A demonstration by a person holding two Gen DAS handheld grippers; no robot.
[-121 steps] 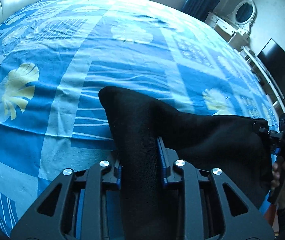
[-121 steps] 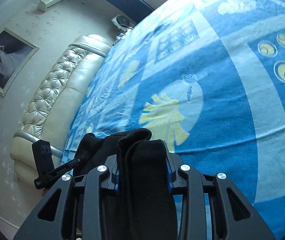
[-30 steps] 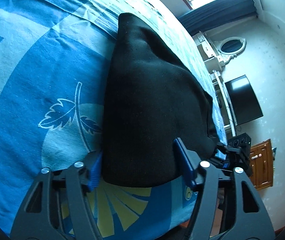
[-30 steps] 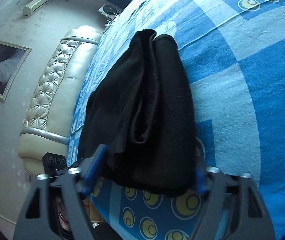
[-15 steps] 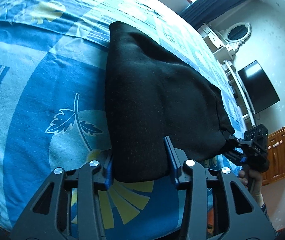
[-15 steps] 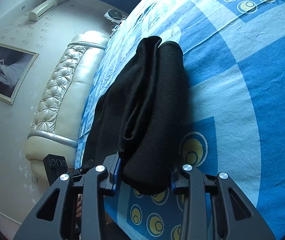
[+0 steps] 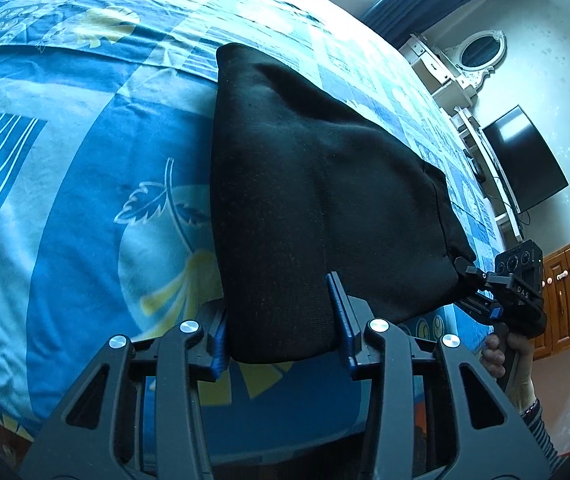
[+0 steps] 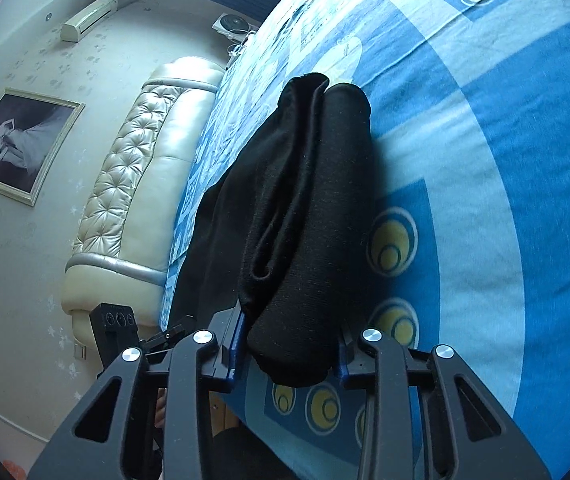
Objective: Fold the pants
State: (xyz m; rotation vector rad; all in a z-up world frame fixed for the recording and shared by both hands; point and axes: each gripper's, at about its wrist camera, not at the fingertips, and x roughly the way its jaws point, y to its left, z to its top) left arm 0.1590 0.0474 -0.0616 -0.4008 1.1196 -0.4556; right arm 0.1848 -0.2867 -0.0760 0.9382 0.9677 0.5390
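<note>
Evidently both grippers pinch the near edge of the black pants [image 7: 317, 200], which lie folded on the bedspread [image 7: 85, 200] ahead of them: left gripper [image 7: 281, 320] clamped on one corner, right gripper [image 8: 289, 348] on the other, probably to drag or square the bundle.

Pants [image 7: 317, 200] now lie folded on the bed [image 7: 85, 184], no longer lifted. Both grippers, left [image 7: 281, 328] and right [image 8: 291, 344], have reclamped the near edge after opening.

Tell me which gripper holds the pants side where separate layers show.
The right gripper: the black pants show stacked folds there; at the left gripper the cloth looks smooth.
</note>
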